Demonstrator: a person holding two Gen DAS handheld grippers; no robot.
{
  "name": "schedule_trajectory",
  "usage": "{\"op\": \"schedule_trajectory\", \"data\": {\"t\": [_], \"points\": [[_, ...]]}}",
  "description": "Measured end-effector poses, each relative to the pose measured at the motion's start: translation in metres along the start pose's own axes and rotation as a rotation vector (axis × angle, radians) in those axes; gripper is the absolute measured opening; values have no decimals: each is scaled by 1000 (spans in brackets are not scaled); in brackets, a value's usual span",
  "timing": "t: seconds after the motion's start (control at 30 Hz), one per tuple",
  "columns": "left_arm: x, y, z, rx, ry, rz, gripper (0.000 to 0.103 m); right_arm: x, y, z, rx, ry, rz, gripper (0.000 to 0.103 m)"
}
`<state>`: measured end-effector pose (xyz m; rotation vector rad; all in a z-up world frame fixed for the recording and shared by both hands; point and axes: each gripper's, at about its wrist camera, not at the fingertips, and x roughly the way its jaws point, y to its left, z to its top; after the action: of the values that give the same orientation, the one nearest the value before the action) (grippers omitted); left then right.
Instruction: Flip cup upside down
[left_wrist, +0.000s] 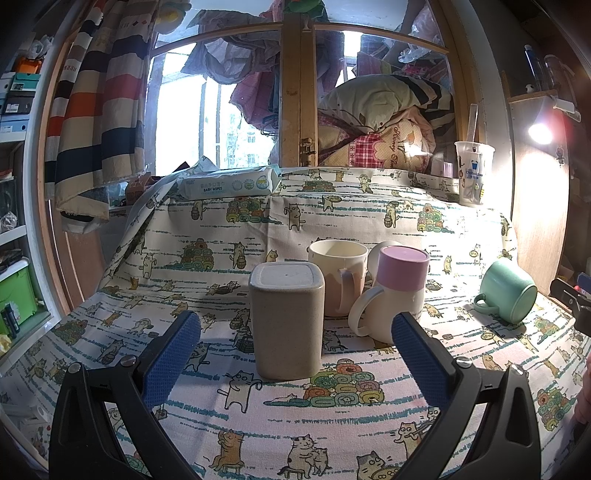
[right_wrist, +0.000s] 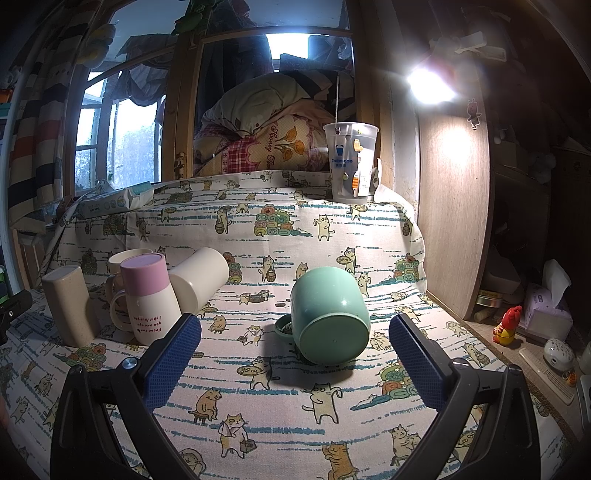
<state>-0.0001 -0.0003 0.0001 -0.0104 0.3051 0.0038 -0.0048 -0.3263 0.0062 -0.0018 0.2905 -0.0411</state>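
On the cat-print cloth of the bench, the mint-green plastic mug lies tipped at twelve o'clock between the spread, empty right claw, which should pinch its walls squarely, handle at nine o'clock, then rotate rim-down.

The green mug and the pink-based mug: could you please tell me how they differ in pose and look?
The green mug lies tipped on the cat-print cloth, flat base toward the right wrist camera; the pink-based mug stands upside down, base up. The green mug is one colour; the pink-based mug is cream with a pink band and inverted lettering. Both have a side handle, and no gripper holds either.
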Motion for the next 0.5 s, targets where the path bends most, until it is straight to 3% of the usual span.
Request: {"op": "schedule_trajectory", "data": {"t": [0.5], "points": [[-3, -8, 0, 30, -10, -34, 103, 0, 1, -2, -1, 0, 10, 103]]}}
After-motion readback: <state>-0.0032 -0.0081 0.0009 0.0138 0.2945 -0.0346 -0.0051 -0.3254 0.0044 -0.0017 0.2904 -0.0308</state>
